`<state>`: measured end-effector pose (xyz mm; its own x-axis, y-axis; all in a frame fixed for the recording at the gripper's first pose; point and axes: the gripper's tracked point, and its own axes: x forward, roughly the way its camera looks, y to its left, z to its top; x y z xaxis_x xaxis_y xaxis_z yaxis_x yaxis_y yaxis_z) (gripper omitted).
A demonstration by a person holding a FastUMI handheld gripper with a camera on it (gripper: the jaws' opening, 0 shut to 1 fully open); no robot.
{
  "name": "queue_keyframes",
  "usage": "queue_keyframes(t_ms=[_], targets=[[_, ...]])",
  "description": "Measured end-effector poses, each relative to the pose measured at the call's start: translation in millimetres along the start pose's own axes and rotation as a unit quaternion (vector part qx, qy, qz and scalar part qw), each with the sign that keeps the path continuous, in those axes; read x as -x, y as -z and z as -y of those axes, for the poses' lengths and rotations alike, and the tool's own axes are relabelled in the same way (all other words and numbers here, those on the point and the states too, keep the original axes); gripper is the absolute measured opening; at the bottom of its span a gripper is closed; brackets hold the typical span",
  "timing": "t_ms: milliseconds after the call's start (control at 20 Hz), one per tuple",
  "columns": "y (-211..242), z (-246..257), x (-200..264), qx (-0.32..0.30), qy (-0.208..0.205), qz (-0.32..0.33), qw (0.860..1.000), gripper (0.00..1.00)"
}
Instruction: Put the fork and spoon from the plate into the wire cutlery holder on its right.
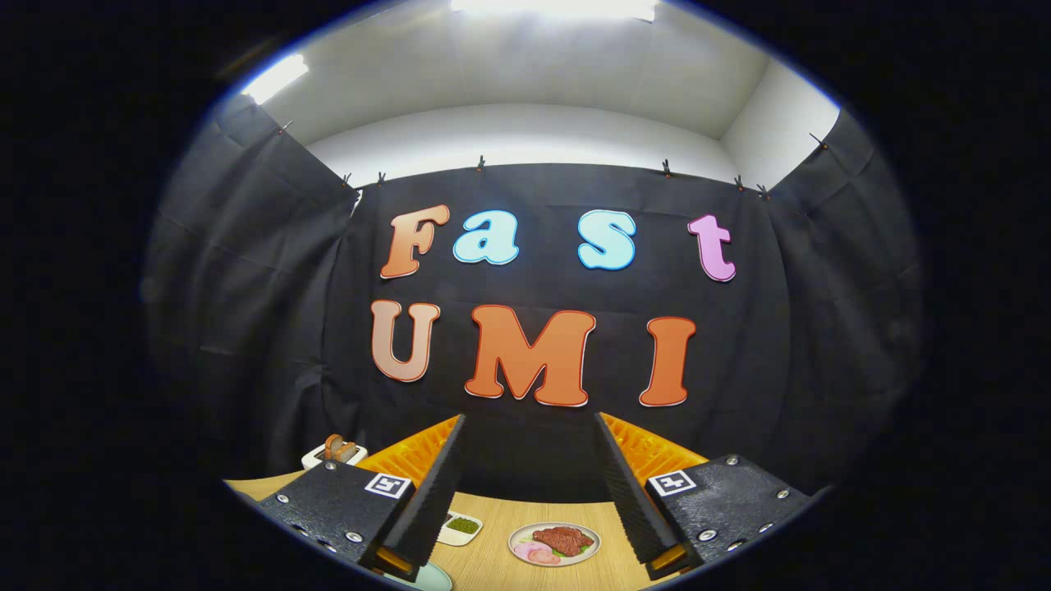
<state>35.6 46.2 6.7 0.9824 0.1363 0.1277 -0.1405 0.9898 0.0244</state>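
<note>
Gripper (530,476) being held wide open, nothing gripped. Plate of meat and greens (554,543) seen between fingers on wooden table (493,513). Small dish of green food (460,527) beside left finger. White toaster holding bread (332,451) beyond left finger. Fork, spoon, holder: position cannot be told.

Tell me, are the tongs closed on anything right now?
No, the tongs stand wide apart, gripping nothing, with the round white plate of meat on the wooden table between them.

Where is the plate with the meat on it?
In the gripper view, the plate of meat sits on the wooden table, between and just beyond the open gripper fingers. A small white dish of green stuff lies to its left.
</note>
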Motion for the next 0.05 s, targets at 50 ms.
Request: queue_keyframes(t_ms=[50], targets=[[1.3,-0.3,-1.3,-0.003,0.004,-0.003,1.000,0.90]])
